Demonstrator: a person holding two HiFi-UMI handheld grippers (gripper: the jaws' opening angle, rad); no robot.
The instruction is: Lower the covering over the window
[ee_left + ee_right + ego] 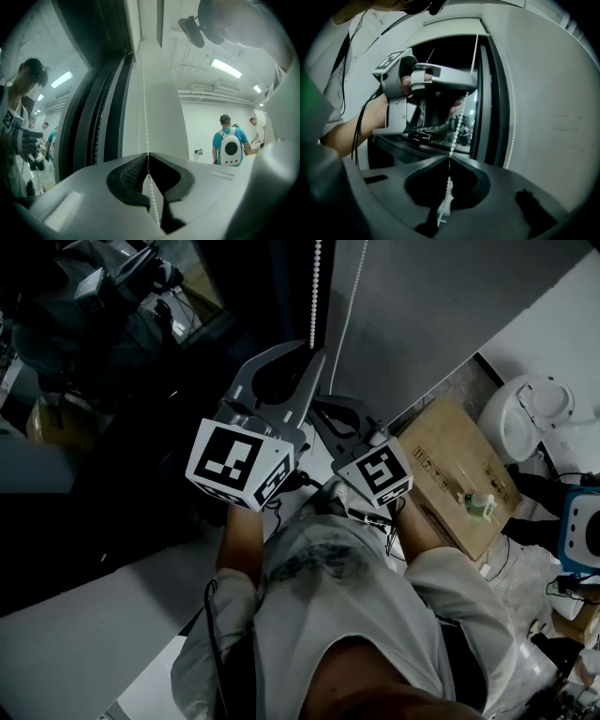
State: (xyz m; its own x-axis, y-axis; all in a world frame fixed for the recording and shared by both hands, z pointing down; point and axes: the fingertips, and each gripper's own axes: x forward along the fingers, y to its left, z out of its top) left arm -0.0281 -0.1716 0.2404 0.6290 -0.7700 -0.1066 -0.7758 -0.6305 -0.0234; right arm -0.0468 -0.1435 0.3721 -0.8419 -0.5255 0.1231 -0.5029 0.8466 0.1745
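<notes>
A white bead chain hangs beside the dark window, with a second strand to its right. My left gripper is the higher one and is shut on the chain. In the left gripper view the chain runs up from the closed left gripper along the window frame. My right gripper sits just below it. In the right gripper view the right gripper is shut on the same chain, below the left gripper. I cannot make out the covering itself.
A cardboard box with a small green bottle stands on the floor at the right, next to a white device. The grey wall runs right of the chain. A person with a white backpack stands far off.
</notes>
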